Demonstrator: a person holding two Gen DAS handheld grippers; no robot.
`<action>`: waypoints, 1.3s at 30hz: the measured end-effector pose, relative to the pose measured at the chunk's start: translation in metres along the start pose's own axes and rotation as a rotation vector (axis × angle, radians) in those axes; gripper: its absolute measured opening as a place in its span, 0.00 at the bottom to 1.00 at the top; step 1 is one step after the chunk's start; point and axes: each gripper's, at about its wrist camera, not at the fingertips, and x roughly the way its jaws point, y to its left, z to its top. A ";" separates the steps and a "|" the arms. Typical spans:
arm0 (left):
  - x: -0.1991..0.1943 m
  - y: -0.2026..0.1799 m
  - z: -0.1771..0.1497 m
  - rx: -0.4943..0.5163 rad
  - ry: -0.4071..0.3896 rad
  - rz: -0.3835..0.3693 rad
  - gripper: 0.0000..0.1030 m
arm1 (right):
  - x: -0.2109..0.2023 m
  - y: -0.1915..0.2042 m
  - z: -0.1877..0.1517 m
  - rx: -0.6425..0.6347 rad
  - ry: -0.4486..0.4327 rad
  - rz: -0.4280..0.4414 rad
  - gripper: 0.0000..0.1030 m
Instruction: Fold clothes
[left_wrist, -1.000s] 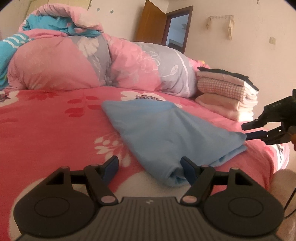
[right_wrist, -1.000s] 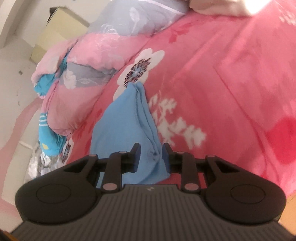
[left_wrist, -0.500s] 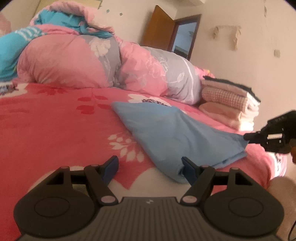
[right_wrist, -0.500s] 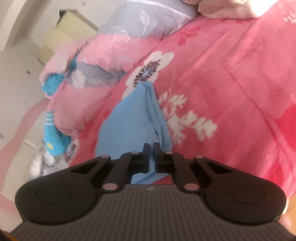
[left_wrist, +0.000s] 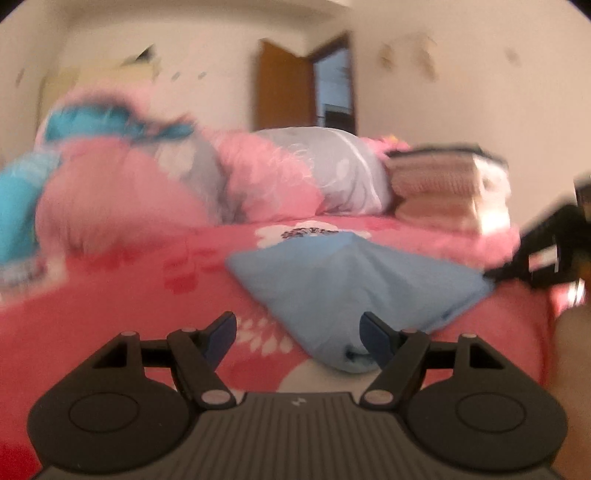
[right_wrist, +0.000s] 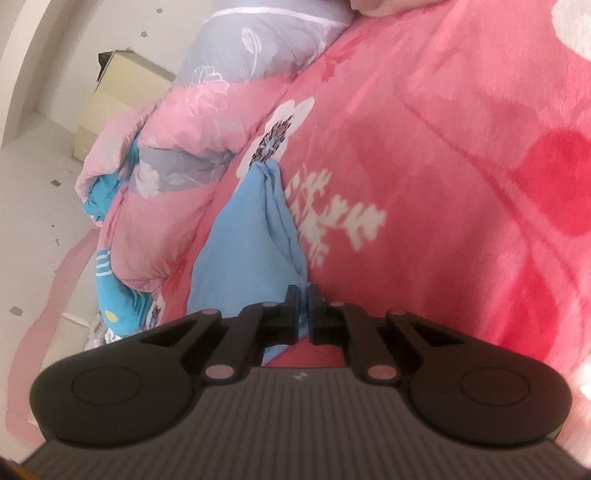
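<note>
- We see the blue garment (left_wrist: 354, 284) lying on the red flowered blanket (left_wrist: 110, 306), in the middle of the left wrist view and a little right of centre.
- In the right wrist view the same garment (right_wrist: 243, 251) runs as a long strip from the bottom centre up toward the white flower in the middle of the frame, so its long axis points away from our right gripper (right_wrist: 303, 295).
- Our right gripper has just been closing, and its jaws are now together on the near corner of the garment; a pinch of blue cloth shows between the pads.
- In the left wrist view this right gripper (left_wrist: 495, 275) appears at the right edge, with its tip at the right corner of the cloth.
- Our left gripper (left_wrist: 297, 330) has its jaws wide apart and grips nothing.
- The rolled near end of the garment sits at the lower centre of the left view, just in front of the right-hand finger (left_wrist: 373, 336) and partly between the two fingers; we cannot tell if the pad touches it.
- We judge that the next move depends on this: the left gripper is nearest to that free near end, which lies a little to the right of its centre line.
- A stack of folded clothes (left_wrist: 443, 192) stands at the upper right, well apart from the garment.
</note>
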 end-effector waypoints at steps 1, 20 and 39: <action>0.001 -0.007 0.001 0.040 0.000 0.008 0.72 | 0.000 -0.002 0.000 0.005 -0.002 0.006 0.03; 0.022 -0.052 0.001 0.333 0.118 0.105 0.67 | 0.001 -0.009 0.000 0.009 0.002 0.045 0.03; 0.033 -0.070 0.000 0.562 0.121 0.139 0.68 | 0.002 -0.009 0.000 0.009 0.002 0.048 0.04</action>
